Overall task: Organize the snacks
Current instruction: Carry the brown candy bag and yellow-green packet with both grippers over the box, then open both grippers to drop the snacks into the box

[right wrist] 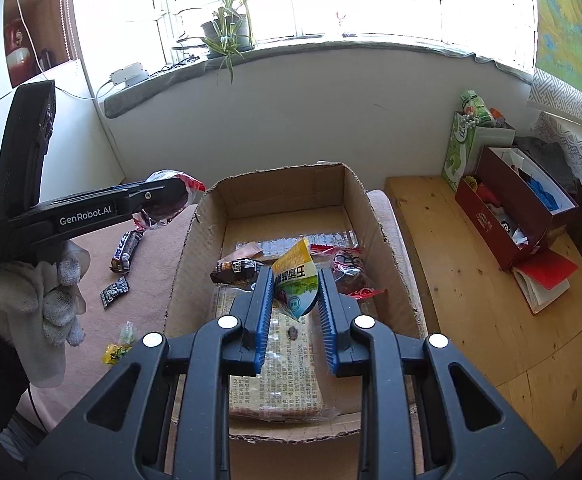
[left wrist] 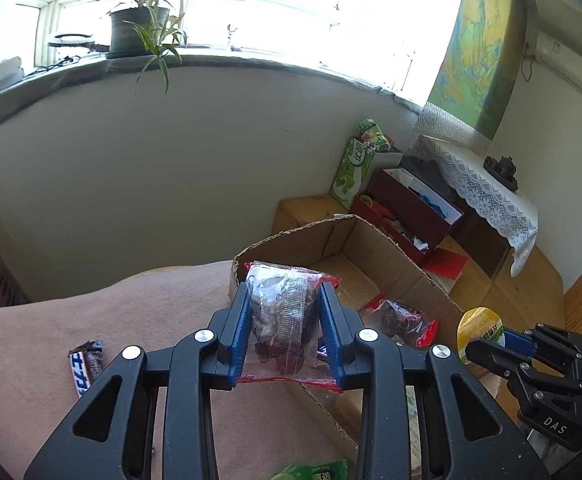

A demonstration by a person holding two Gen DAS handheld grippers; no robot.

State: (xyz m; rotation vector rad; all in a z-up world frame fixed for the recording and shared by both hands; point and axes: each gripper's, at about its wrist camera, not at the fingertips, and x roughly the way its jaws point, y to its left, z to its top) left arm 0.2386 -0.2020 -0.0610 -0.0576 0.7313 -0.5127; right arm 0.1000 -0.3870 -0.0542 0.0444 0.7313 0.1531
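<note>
The left tongs grip a clear, red-edged packet of dark snacks between their blue pads, held above the near-left corner of the cardboard box; the right tongs pinch a yellow-and-green packet over the box's inside; in the box lie a second red-edged packet, a dark brown wrapper and a flat printed pack; on the pink-covered tabletop left of the box rest a chocolate bar, a small black sweet and a yellow-green sweet; a gloved hand carries the left tool.
</note>
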